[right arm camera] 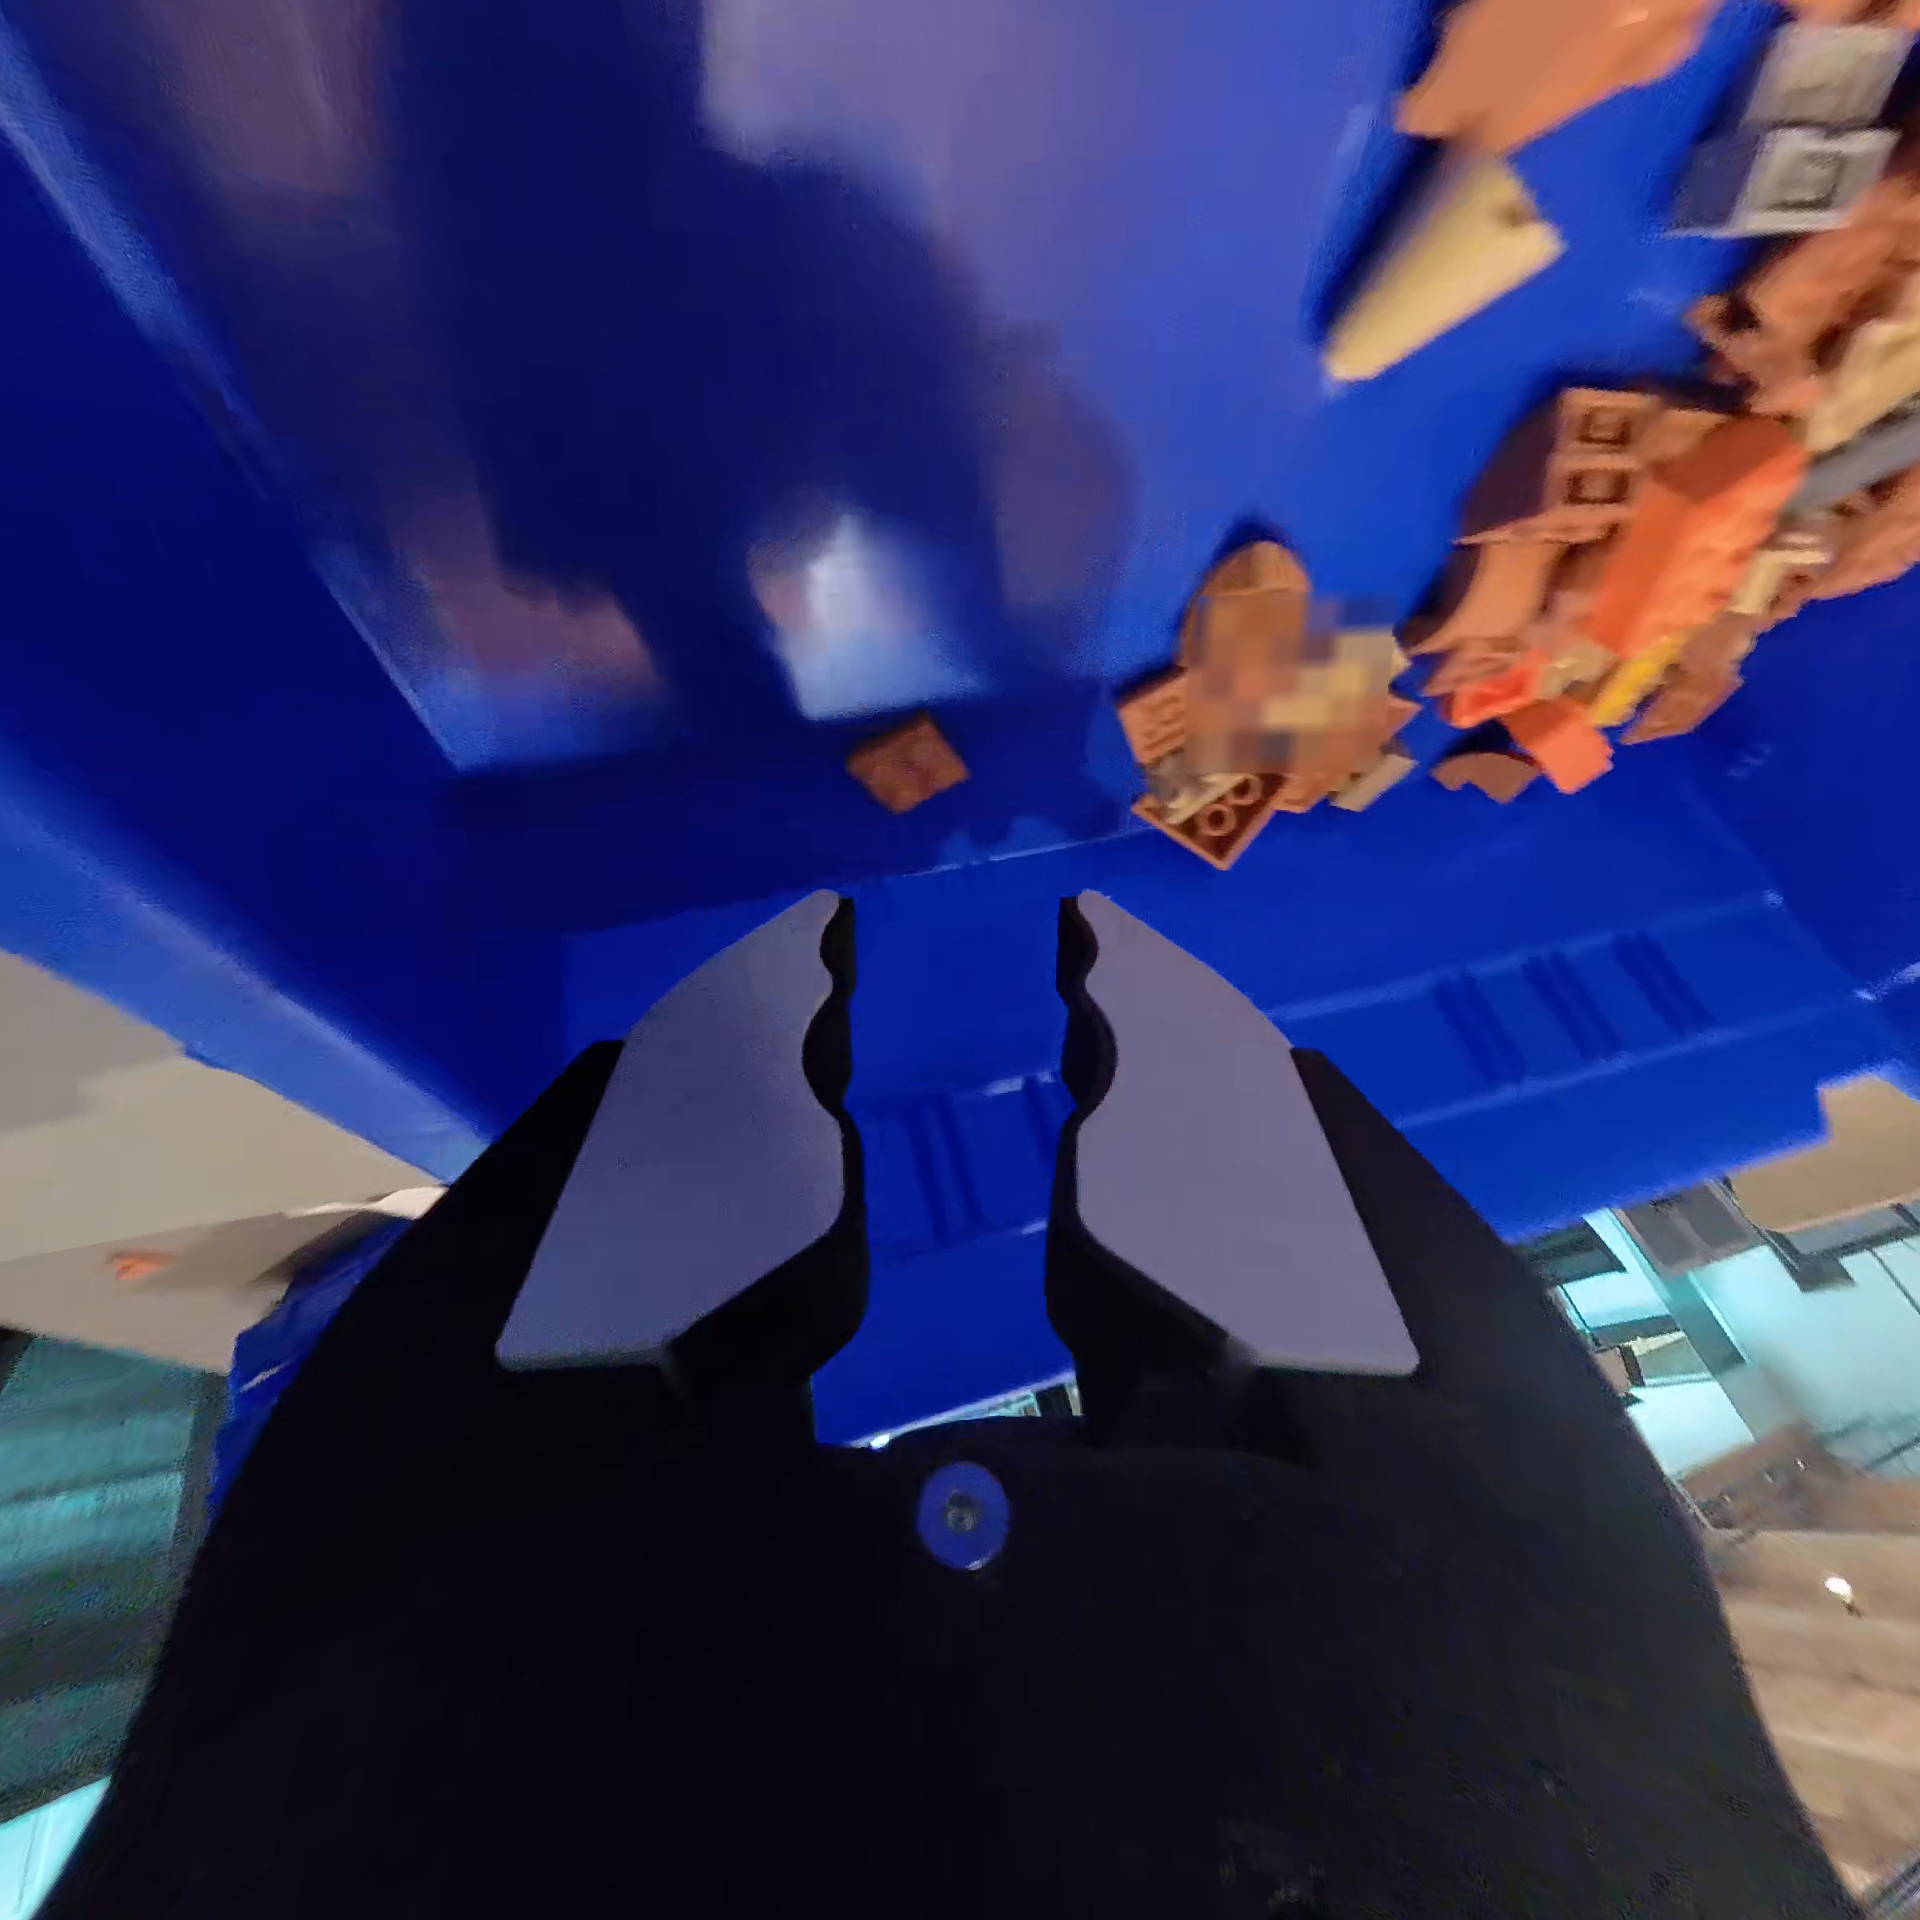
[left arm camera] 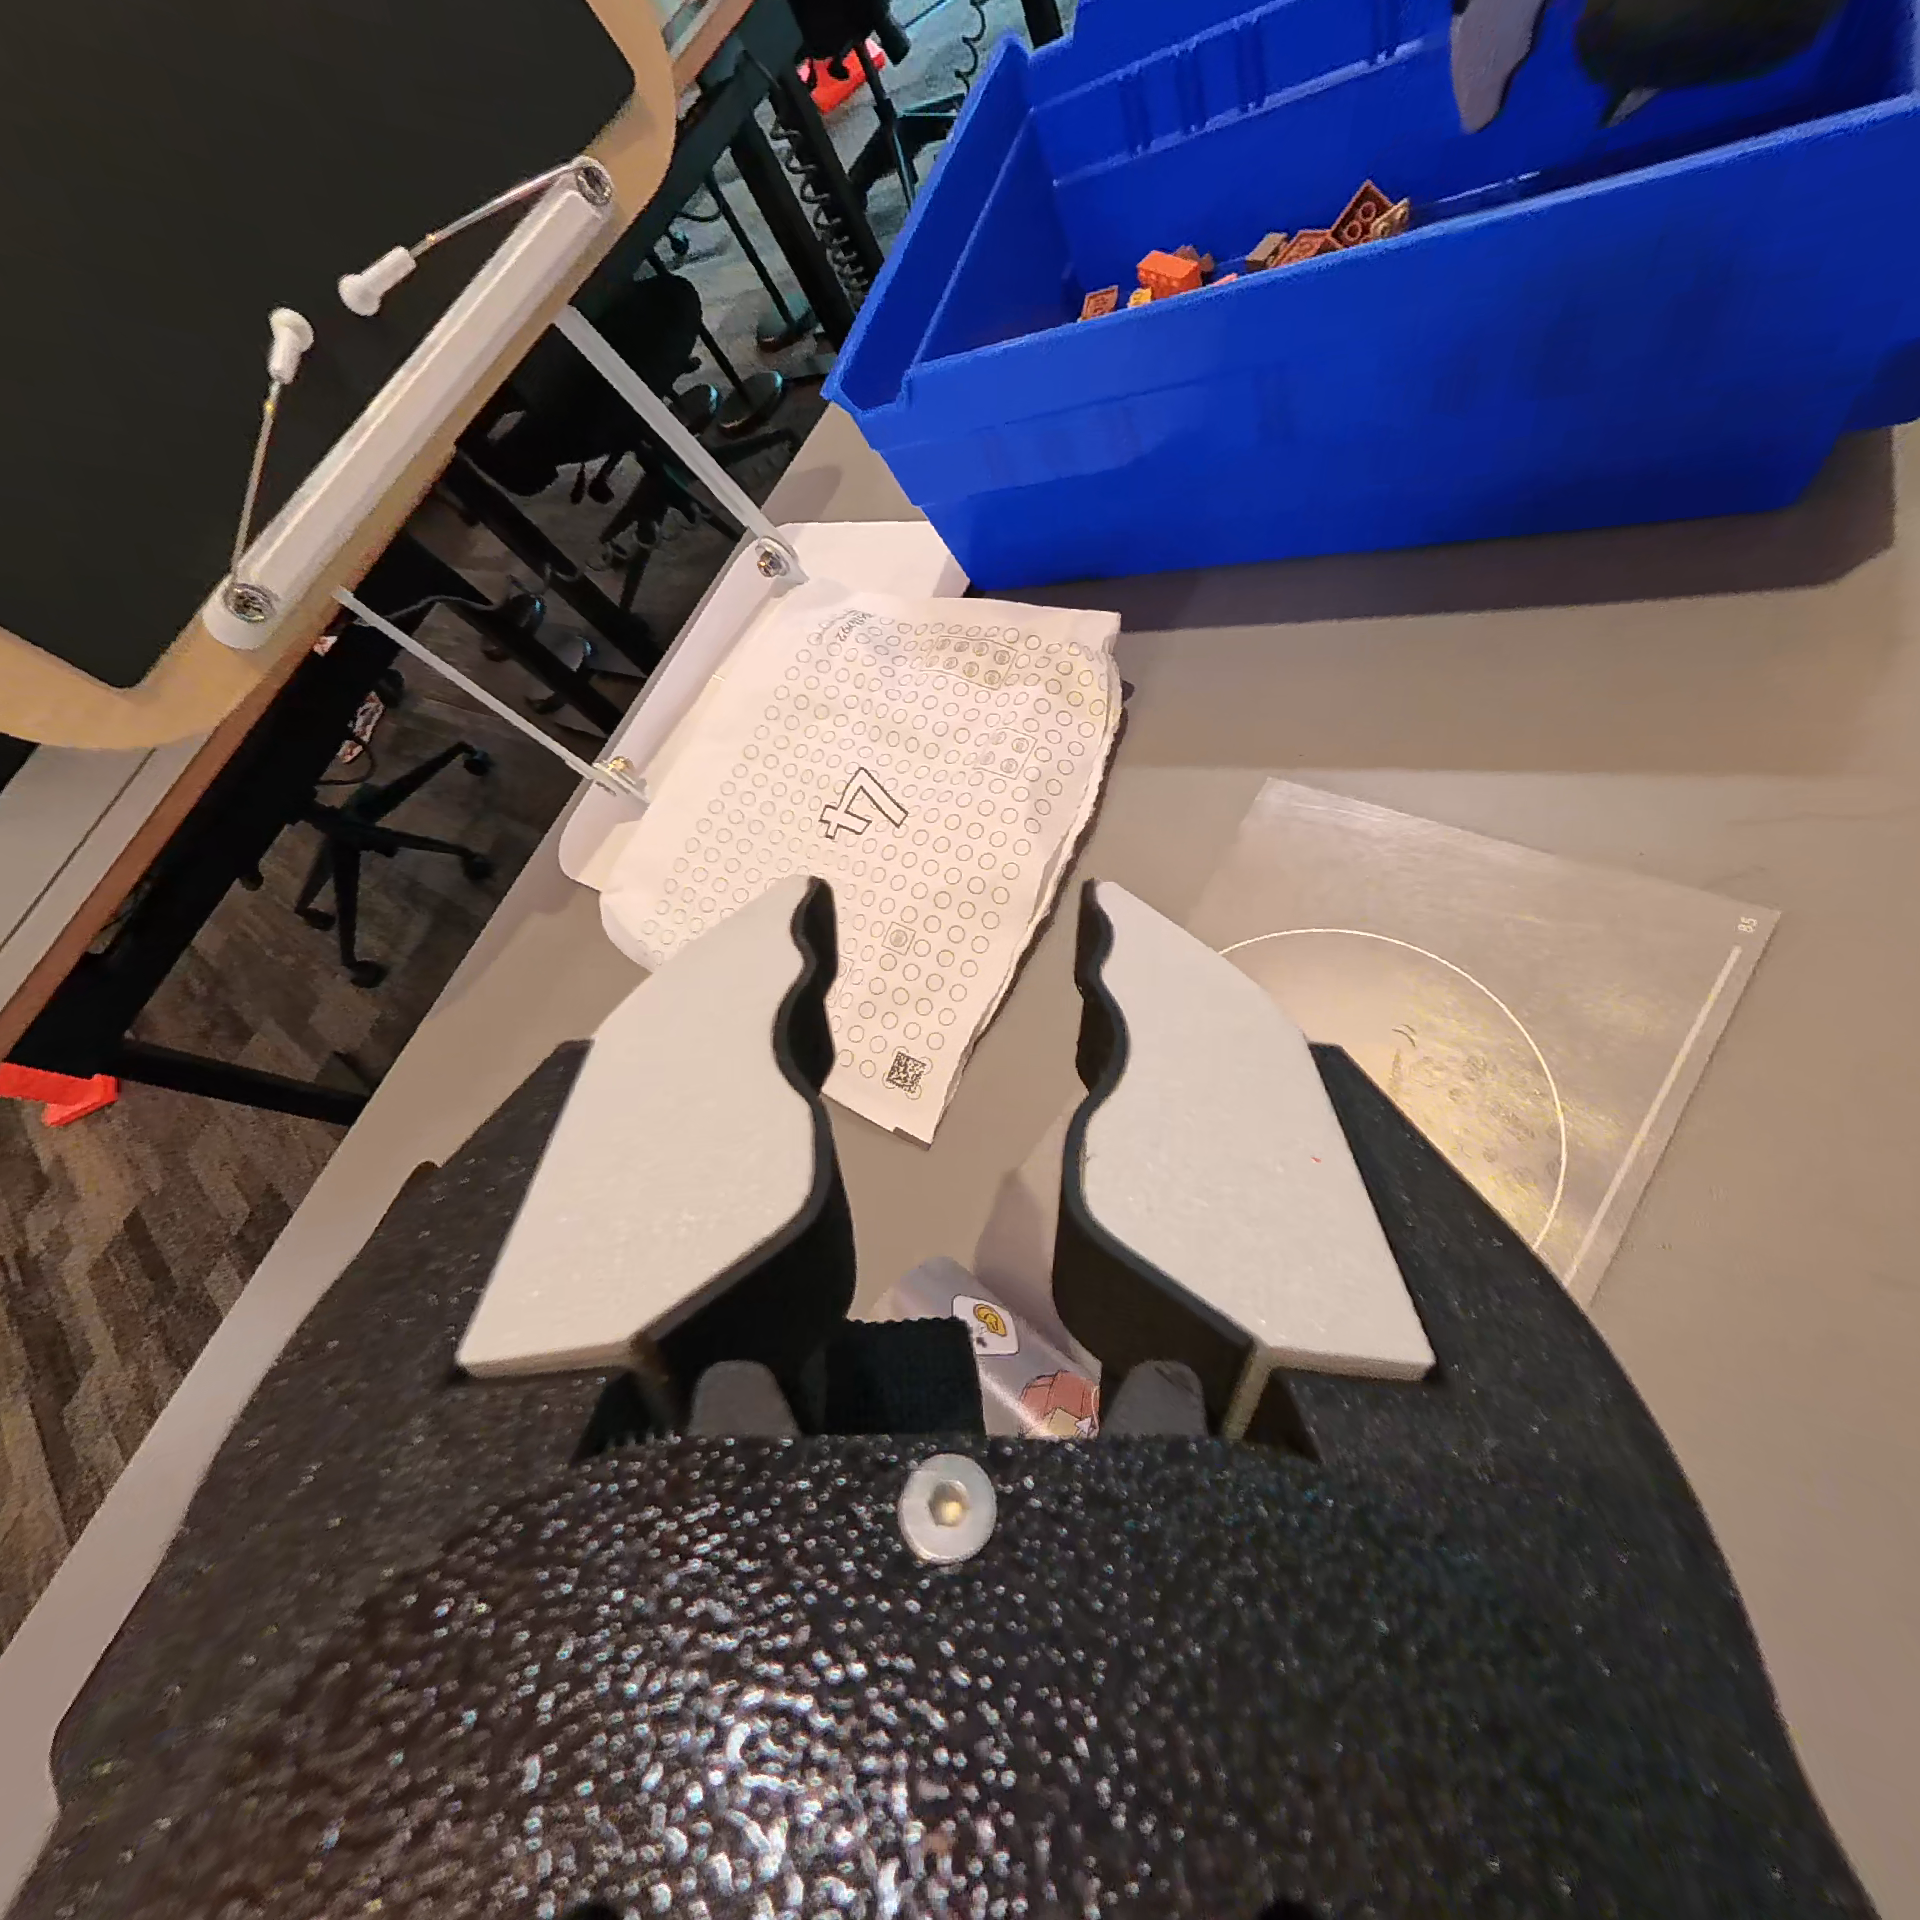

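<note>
My left gripper [left arm camera: 956,899] is open and empty, hovering over the grey table above the near end of a white paper sheet [left arm camera: 894,790] printed with rows of small circles. My right gripper [right arm camera: 956,909] is open and empty, over the near wall of a blue plastic bin [right arm camera: 1351,935]. A single small brown square brick [right arm camera: 906,765] lies on the bin floor just beyond its fingertips. A pile of brown, orange and tan bricks [right arm camera: 1558,582] lies to the right in the bin. The right wrist view is blurred. The left wrist view shows the bin [left arm camera: 1403,416] at the back right, with bricks [left arm camera: 1247,260] inside.
A clear square plate [left arm camera: 1507,997] with a circle engraved on it lies on the table right of the paper. A white bracket [left arm camera: 665,717] holds a black panel at the table's left edge. A small printed packet [left arm camera: 997,1340] lies under the left gripper. Office chairs stand on the floor to the left. Across from one pair of fingers to the other is roughly 40 cm.
</note>
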The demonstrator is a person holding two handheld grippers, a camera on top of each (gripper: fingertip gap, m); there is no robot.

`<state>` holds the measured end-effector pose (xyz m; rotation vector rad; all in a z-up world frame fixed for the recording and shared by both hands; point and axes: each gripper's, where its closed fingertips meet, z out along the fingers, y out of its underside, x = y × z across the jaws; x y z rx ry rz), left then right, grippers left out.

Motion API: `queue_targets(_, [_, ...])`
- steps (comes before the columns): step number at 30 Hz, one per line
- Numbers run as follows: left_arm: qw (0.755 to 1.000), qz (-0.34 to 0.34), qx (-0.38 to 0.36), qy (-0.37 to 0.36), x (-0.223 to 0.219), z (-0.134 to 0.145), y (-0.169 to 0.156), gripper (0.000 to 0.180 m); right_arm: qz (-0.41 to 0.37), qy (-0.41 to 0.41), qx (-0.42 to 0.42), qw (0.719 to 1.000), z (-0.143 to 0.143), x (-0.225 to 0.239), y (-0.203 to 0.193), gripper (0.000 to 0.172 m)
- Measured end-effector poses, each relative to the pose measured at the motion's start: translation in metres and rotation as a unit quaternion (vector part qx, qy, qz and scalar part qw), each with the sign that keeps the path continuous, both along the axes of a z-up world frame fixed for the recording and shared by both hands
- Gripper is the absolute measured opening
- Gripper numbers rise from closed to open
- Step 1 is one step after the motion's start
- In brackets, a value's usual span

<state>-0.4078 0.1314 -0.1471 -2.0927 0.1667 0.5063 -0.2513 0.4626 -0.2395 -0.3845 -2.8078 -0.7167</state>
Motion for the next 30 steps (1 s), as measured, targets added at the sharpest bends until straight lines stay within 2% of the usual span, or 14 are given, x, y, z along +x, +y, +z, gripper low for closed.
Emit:
queue_targets(3, [1.0, -0.004, -0.003, 0.002, 0.002, -0.001, 0.003, 0.044, -0.005, -0.041, 0.022, 0.999, -0.011, 0.014, 0.002, 0.041])
queue_targets(6, [1.0, -0.01, -0.006, 0.008, 0.007, -0.001, 0.005, 0.044, 0.015, -0.034, 0.06, 0.998, -0.017, 0.007, 0.006, 0.04])
queue_targets(9, [1.0, -0.012, -0.008, 0.009, 0.009, -0.001, 0.007, 0.044, 0.022, -0.018, 0.076, 0.997, -0.015, -0.004, 0.008, 0.048])
queue_targets(17, [1.0, -0.015, -0.014, 0.005, 0.01, -0.007, 0.009, 0.044, 0.011, 0.003, 0.044, 0.999, -0.014, -0.027, 0.0, 0.048])
queue_targets(22, [1.0, -0.015, -0.018, 0.002, 0.01, -0.011, 0.01, 0.044, -0.02, 0.095, 0.012, 0.995, -0.009, -0.064, 0.0, 0.047])
queue_targets(26, [1.0, -0.017, -0.021, 0.0, 0.011, -0.013, 0.011, 0.044, -0.027, 0.081, -0.006, 0.996, -0.002, -0.057, 0.004, 0.048])
queue_targets(30, [0.999, -0.019, -0.026, -0.003, 0.011, -0.017, 0.013, 0.044, -0.041, 0.028, -0.069, 0.996, -0.012, -0.037, -0.011, 0.049])
